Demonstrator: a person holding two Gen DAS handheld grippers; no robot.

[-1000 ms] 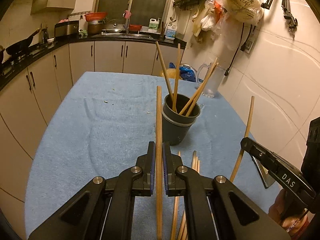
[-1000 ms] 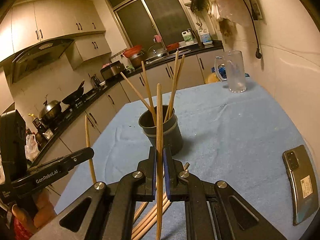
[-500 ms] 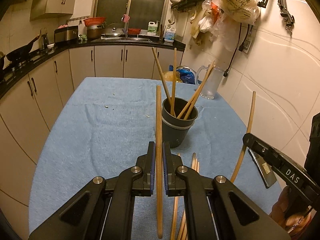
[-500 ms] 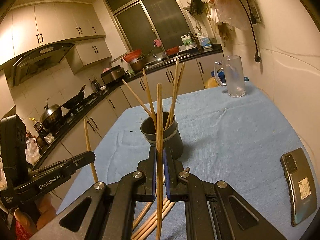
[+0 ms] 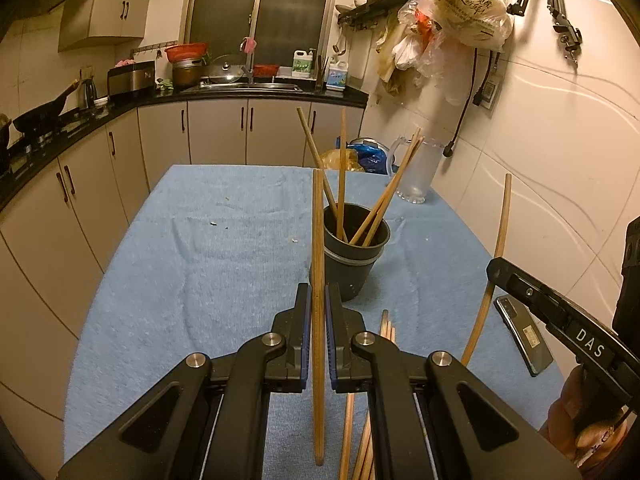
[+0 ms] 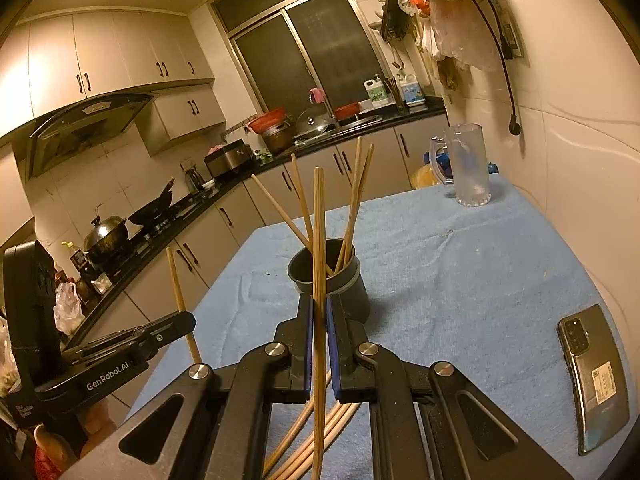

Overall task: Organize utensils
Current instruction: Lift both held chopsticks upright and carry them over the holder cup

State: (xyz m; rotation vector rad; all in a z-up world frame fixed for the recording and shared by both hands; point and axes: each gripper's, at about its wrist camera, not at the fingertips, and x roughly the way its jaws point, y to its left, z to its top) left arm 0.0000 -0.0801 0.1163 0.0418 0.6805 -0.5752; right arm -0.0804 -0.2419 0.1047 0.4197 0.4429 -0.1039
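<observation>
A dark round holder (image 5: 352, 256) (image 6: 330, 280) stands on the blue cloth with several wooden chopsticks leaning in it. My left gripper (image 5: 318, 300) is shut on one upright chopstick (image 5: 318, 240), just in front of the holder. My right gripper (image 6: 318, 304) is shut on another upright chopstick (image 6: 319, 220), also short of the holder. In the left wrist view the right gripper's arm (image 5: 560, 312) and its chopstick (image 5: 498, 248) show at the right. More loose chopsticks (image 5: 368, 420) (image 6: 320, 432) lie on the cloth beneath both grippers.
A phone (image 6: 596, 376) (image 5: 524, 332) lies face down on the cloth at the right. A frosted glass mug (image 6: 468, 168) stands at the far right corner near the tiled wall. Kitchen counters and cabinets (image 5: 100, 168) run along the left and back.
None of the objects moved; both grippers keep their chopsticks. The views shifted only slightly, the holder sitting a little farther from both grippers.
</observation>
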